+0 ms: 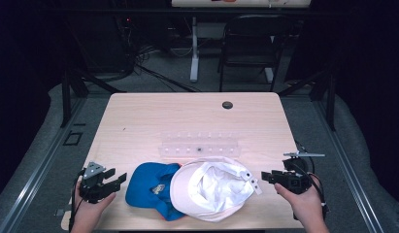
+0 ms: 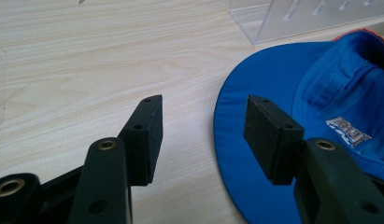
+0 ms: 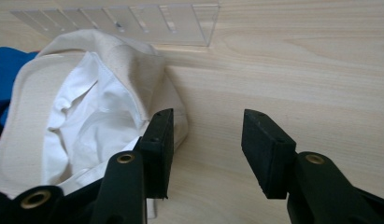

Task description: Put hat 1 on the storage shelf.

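White cap overlapping blue cap; left gripper at blue's 9 o'clock, right gripper at white's 3; both spread, empty.

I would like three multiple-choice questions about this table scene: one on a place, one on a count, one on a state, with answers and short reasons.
1. Where does the clear plastic rack lie?
A. behind the caps
B. under the blue cap
C. in the left gripper

2. How many caps are on the table?
A. one
B. two
C. three

3. In what state is the left gripper?
A. shut on the blue cap
B. shut on nothing
C. open

Answers:
1. A, it sits farther up the table than both caps.
2. B, a blue cap and a white cap, overlapping.
3. C, its jaws stand apart beside the blue brim.
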`<state>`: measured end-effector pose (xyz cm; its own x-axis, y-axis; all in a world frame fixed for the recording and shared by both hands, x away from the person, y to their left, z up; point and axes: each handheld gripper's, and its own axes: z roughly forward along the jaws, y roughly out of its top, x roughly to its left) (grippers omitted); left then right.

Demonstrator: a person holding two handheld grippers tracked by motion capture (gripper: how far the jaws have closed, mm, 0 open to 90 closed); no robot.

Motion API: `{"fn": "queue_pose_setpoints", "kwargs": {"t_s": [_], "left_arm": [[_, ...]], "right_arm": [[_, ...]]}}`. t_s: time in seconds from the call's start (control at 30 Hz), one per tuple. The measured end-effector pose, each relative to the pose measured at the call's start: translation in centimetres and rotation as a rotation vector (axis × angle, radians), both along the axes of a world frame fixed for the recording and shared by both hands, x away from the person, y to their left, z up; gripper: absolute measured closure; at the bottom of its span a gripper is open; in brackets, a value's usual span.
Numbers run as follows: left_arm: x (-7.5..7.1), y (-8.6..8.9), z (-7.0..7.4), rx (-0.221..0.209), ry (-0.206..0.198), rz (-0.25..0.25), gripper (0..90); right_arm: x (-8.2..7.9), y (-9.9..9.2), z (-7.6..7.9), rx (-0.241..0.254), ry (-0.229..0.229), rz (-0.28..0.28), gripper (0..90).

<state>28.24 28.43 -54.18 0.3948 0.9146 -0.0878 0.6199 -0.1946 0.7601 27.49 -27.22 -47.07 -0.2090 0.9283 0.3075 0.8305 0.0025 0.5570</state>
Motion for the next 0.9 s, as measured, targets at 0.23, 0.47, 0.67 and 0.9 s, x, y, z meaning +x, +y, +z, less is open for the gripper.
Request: {"fn": "queue_pose_setpoints", "kwargs": {"t_s": [0.23,0.47,0.67,0.9], "left_arm": [[0.1,0.0,-0.2,0.001,-0.002,0.003,47.9],[0.1,0.0,-0.2,0.020,0.009,-0.006,48.0],[0.2,0.0,-0.4,0.017,0.005,-0.003,48.0],[0.2,0.0,-0.4,0.017,0.004,-0.006,48.0]], "right_arm": [[0.2,0.4,0.6,0.035,0.036,0.035,54.1],[0.4,1.4,-0.2,0.085,0.080,0.076,52.9],[0.9,2.3,-1.6,0.120,0.110,0.092,51.7],[1.5,3.2,-3.0,0.161,0.165,0.088,53.9]]}}
